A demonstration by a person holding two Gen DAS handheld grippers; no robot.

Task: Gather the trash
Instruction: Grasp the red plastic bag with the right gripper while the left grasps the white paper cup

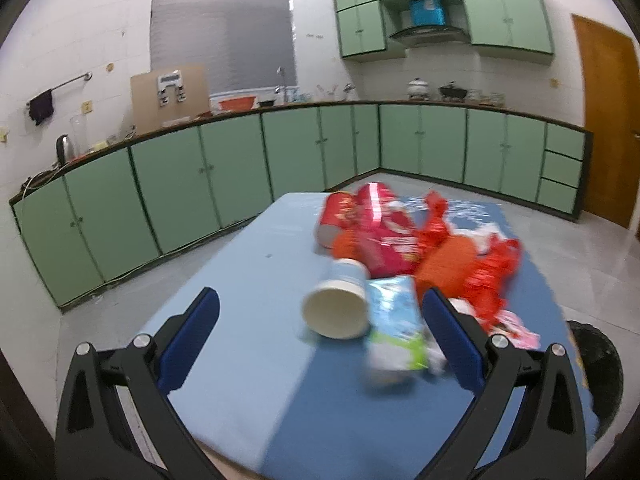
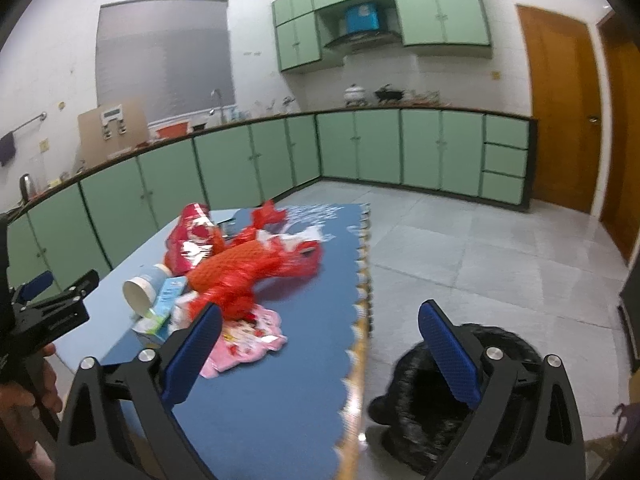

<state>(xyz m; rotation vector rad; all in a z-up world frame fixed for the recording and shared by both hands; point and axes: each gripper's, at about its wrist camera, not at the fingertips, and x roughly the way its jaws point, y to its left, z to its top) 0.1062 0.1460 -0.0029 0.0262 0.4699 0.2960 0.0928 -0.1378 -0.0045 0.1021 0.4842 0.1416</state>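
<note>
While both sets of tongs stand wide open and empty, we find the collection not yet begun. The left tongs (image 1: 320,320) hover over the near end of the surface (image 1: 248,264), their blue pads framing a paper cup (image 1: 338,312) lying on its side with its mouth toward the camera. A small blue-and-green carton (image 1: 394,328) lies touching the cup on its right. Behind these sits a heap of red wrappers (image 1: 372,232) and an orange mesh bag (image 1: 448,262), partly overlapping one another. A pink wrapper (image 2: 244,340) lies flat near the scalloped edge of the blue mat, just ahead of the right tongs (image 2: 320,328).

The right tongs are held over the surface's edge, with a bin lined in a black bag (image 2: 432,400) on the floor directly below and to the right. Both views are somewhat blurred, so finer detail of the trash cannot be confirmed.

We judge the step in hand to be the first pick, most likely the cup. We recommend closing across the cup's wall near the rim, lightly, since paper will crush. The carton touching it may be dragged along; approach from the cup's free left side. Flat wrappers should be taken by a raised fold, and each item carried clear over the bin mouth before release.
</note>
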